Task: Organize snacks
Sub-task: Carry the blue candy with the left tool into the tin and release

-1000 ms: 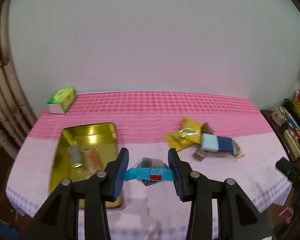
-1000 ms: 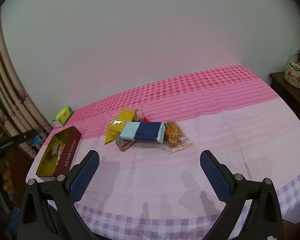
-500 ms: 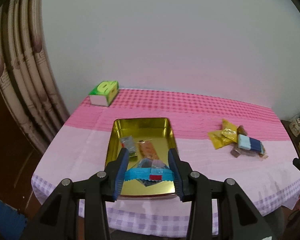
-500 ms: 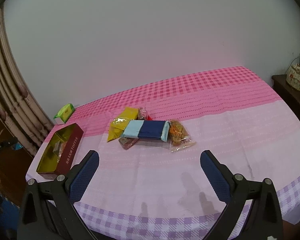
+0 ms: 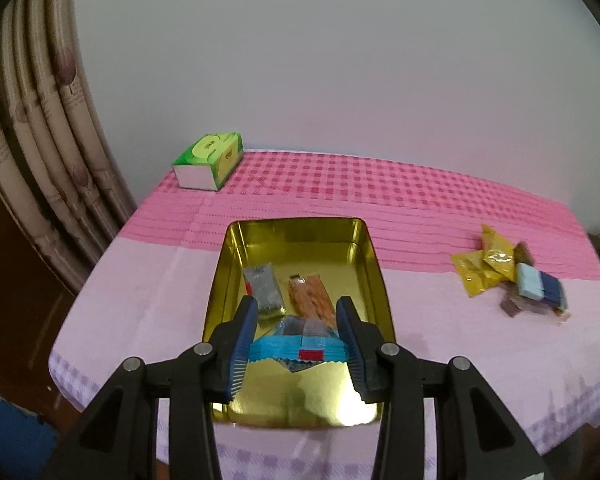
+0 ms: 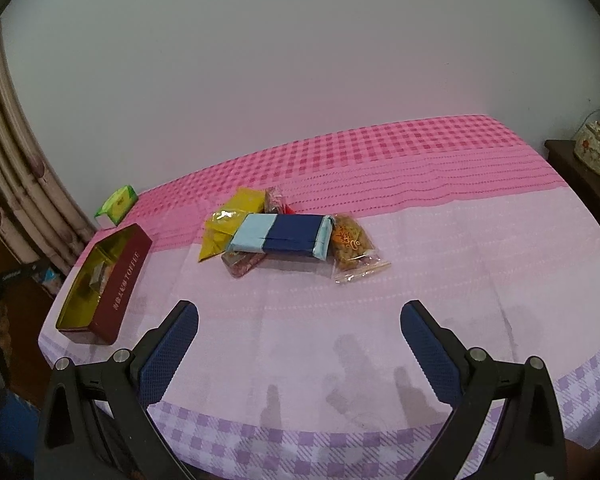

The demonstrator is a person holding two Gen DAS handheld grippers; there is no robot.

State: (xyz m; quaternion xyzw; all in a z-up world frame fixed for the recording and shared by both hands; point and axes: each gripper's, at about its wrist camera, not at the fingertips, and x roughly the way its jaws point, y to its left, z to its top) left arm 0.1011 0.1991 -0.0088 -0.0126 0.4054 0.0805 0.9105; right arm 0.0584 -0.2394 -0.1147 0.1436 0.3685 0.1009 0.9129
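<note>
Clamping a blue packet (image 5: 298,350), left gripper (image 5: 298,344) hangs seemingly over the tin (image 5: 374,258); right gripper (image 6: 300,350) gapes empty.

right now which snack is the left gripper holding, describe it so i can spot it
Find the gold tin on the pink tablecloth. Above its near end, the left gripper clamps a blue-edged packet with a small red label; the two packets in the tin lack that blue edge.

The brown wrapped snack (image 6: 242,263) lies mostly hidden under the long blue-and-pale-blue packet (image 6: 284,235); the print on the small grey sachet (image 5: 263,289) is too small to read.
</note>
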